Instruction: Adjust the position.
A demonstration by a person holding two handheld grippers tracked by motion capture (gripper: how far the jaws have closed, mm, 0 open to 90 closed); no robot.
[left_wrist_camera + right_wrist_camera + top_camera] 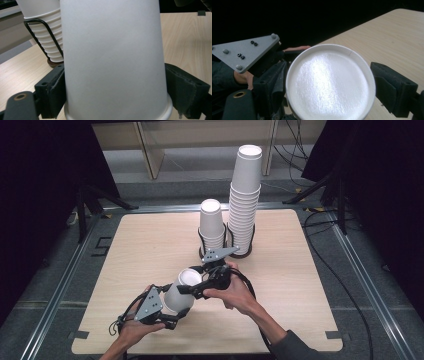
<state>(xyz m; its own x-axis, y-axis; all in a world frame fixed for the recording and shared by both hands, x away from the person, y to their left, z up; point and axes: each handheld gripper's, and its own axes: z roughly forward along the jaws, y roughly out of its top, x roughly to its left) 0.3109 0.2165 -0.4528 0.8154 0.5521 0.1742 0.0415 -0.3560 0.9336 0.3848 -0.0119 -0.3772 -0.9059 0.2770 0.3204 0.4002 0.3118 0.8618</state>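
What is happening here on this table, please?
A person works with two hand-held grippers on one white paper cup above the wooden table. The left gripper clamps its wide end; the right gripper has the narrow end between its jaws. Two cup stacks stand behind in wire holders.

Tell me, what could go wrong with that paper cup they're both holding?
The left gripper pinches the white paper cup near its rim, with both pads against its thin wall in the left gripper view, so a tighter squeeze might dent it. The right gripper has its jaws on either side of the cup's base; if both hands pull, the cup could slip or crumple. The tall cup stack stands close behind and might topple if bumped.
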